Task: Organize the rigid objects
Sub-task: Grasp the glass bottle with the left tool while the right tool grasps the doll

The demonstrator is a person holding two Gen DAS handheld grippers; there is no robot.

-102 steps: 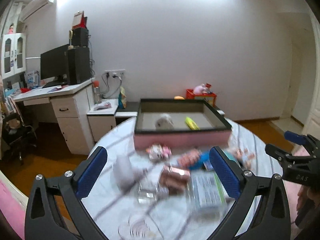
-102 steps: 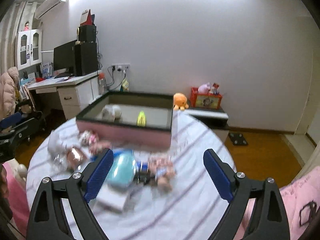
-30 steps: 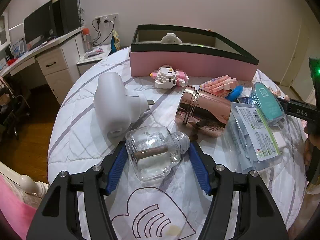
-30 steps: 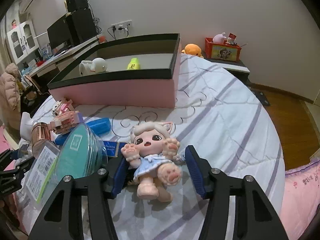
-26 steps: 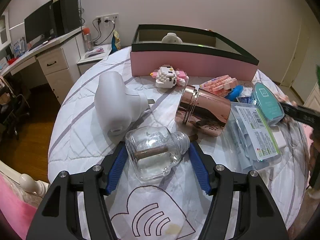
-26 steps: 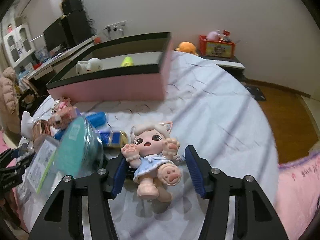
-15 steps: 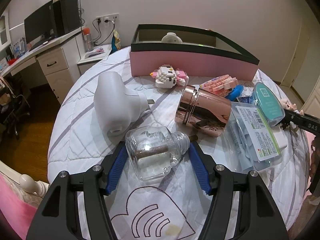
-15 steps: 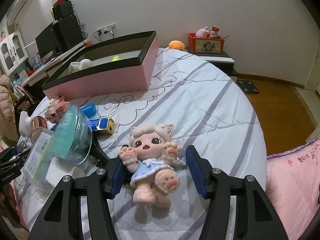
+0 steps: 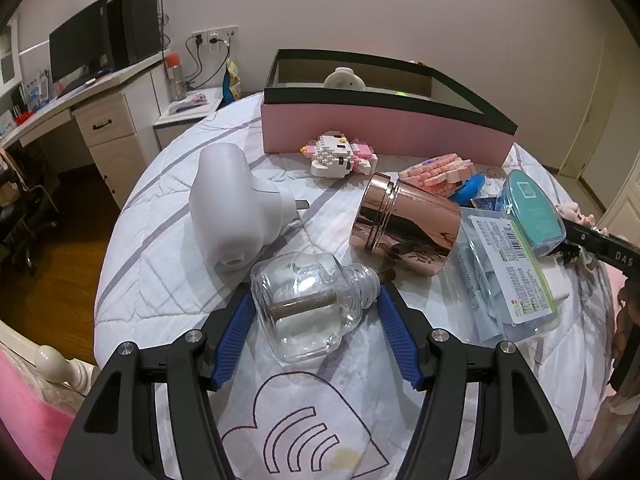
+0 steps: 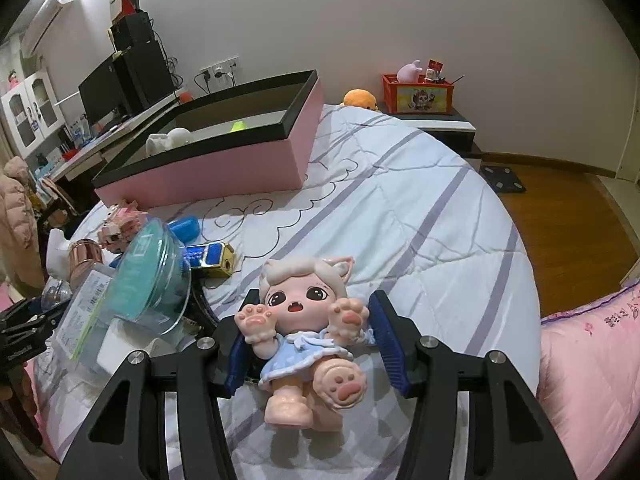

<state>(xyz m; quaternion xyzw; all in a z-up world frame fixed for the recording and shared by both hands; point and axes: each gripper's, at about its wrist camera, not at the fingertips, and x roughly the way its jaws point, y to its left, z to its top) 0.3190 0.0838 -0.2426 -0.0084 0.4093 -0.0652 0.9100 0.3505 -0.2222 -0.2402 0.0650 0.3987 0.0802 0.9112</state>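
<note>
Only right wrist view shows doll (image 10: 308, 320) between closing right gripper (image 10: 312, 344), seemingly gripped.

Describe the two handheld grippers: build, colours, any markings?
Both match. The left gripper and the right gripper are matte black angular frames with triangular cut-outs and silver round screw heads. Each has two fingers lined with ribbed blue pads. In the left wrist view, the right gripper's black side bar carries white letters that look like "DAS". No cables or sleeves are visible.
</note>
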